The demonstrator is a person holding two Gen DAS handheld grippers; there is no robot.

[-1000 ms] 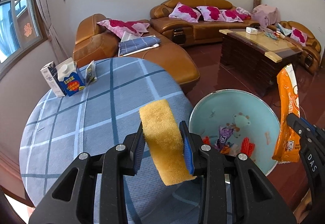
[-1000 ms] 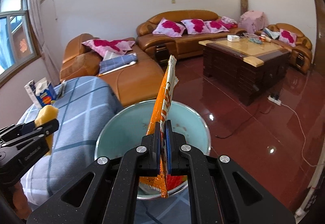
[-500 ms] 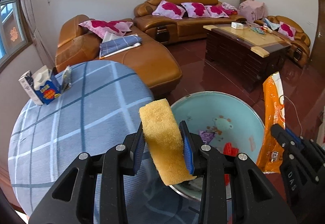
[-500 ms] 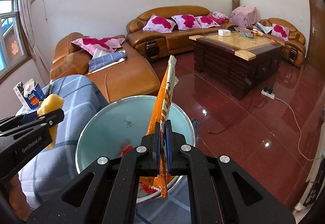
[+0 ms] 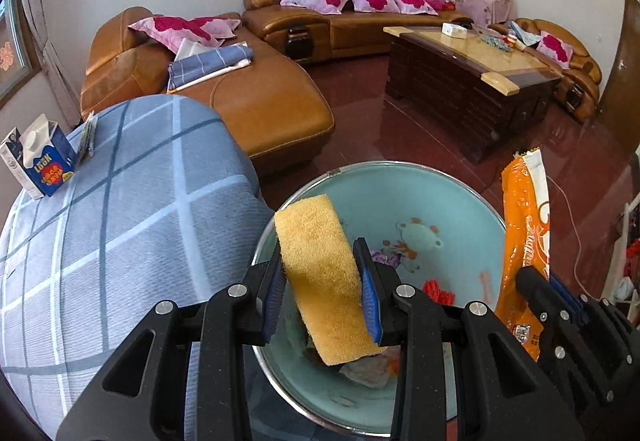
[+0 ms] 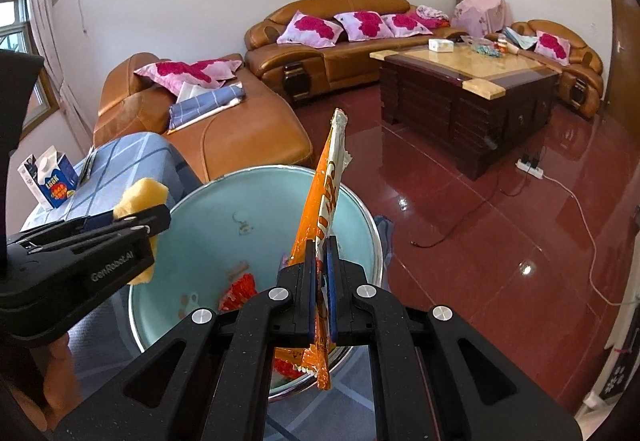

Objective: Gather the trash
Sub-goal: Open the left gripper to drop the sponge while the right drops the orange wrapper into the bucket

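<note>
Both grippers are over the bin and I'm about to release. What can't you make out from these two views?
- Bin bottom: in the left wrist view the sponge and left gripper cover part of the trash; in the right wrist view the orange wrapper and right gripper do.
- Bin's near rim: hidden behind the gripper bodies in both views.
- Milk carton print: too small to read.
- Wrapper's lower end: partly hidden by the jaws.
</note>
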